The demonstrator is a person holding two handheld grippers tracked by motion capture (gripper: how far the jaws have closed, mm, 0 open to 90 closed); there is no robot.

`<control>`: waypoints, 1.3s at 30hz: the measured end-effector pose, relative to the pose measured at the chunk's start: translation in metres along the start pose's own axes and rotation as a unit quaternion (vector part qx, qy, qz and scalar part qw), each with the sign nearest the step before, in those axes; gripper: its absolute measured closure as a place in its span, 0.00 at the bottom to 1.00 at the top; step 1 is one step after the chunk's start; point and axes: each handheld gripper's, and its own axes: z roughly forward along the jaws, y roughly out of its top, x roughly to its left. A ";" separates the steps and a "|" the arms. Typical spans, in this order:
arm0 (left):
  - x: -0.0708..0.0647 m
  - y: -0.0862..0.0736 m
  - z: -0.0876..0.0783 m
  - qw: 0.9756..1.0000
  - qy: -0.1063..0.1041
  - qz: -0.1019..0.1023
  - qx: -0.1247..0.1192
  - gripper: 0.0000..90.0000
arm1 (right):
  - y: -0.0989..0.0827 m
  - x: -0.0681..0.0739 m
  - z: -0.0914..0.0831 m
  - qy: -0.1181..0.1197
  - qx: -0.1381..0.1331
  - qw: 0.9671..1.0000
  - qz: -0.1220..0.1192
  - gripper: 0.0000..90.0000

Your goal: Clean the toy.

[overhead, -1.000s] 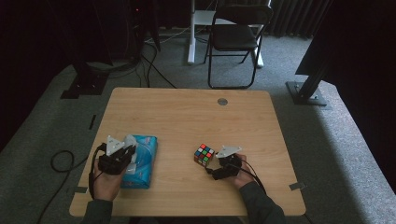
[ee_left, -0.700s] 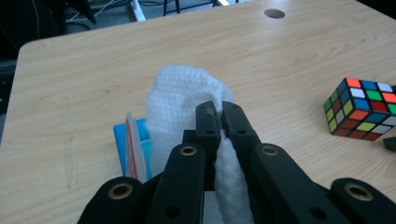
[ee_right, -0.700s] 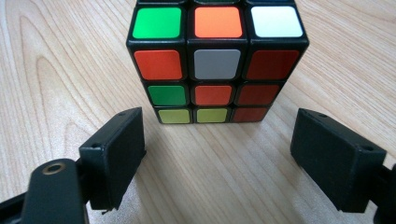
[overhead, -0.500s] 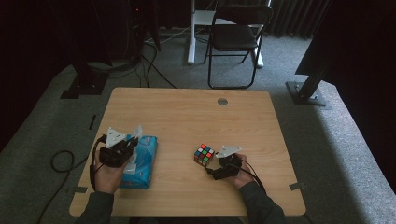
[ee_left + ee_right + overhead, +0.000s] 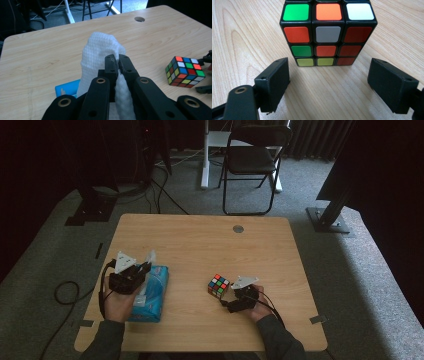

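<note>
High view first, at the table's left: the left gripper (image 5: 141, 268) sits over the blue tissue pack (image 5: 150, 295), which lies flat near the left front corner of the wooden table (image 5: 200, 240). Compared with a second ago, this gripper has lifted off the pack and drawn back a little toward the table's left edge, and a white tissue (image 5: 149, 257) now stands up above the pack's far end where before it lay low under the hand. From the left gripper view the reason is plain: the two black jaws are pinched tight on the tissue (image 5: 100, 53), whose free top bulges above them while its lower part runs down to the blue pack (image 5: 67, 87). My reading is that the sheet is part-way out and the pull needs to go on upward until it clears the pack, which may lift with it since nothing holds it down.

Further right, the puzzle cube (image 5: 218, 285) rests on the table just ahead of the right gripper (image 5: 225, 299), which has not moved. In the right gripper view its jaws stand wide apart and empty, the cube (image 5: 328, 32) close in front of them, untouched.
</note>
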 end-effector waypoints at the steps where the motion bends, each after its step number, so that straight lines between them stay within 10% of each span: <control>1: 0.000 0.001 0.000 1.000 -0.001 0.000 0.000 0.97 | 0.000 0.000 0.000 0.000 0.000 1.000 0.001 0.20; 39: -0.020 0.042 0.018 0.999 -0.037 0.021 -0.027 0.97 | 0.000 0.000 0.000 0.000 0.000 1.000 0.000 0.20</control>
